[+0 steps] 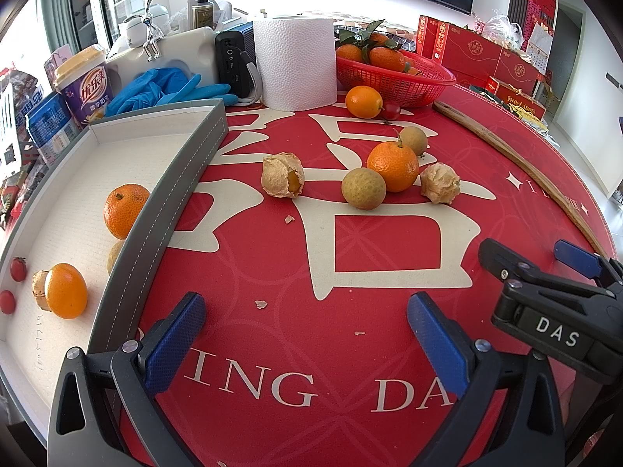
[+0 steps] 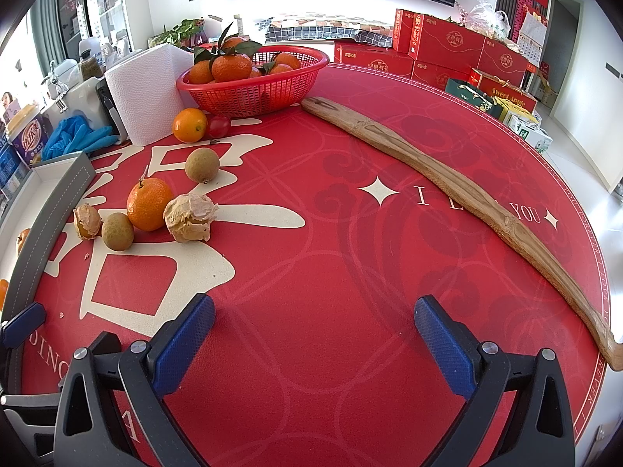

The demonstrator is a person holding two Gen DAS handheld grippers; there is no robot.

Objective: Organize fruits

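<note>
At far left, a grey-rimmed tray (image 1: 187, 179) holds a mandarin (image 1: 124, 210), a kumquat (image 1: 65, 291) and two cherry tomatoes (image 1: 17, 268). On the red surface (image 1: 350, 350) just right of the tray lies a husked physalis (image 1: 282, 176), then a cluster: a longan (image 1: 363, 188) touching a stemmed mandarin (image 1: 393, 165), with a second physalis (image 1: 440, 183) beside it. The left gripper (image 1: 305, 334) hangs over bare mat, fingers spread apart, empty. Further right, the right gripper (image 2: 313, 336) likewise stands wide and empty, near a long wooden stick (image 2: 447, 179).
</note>
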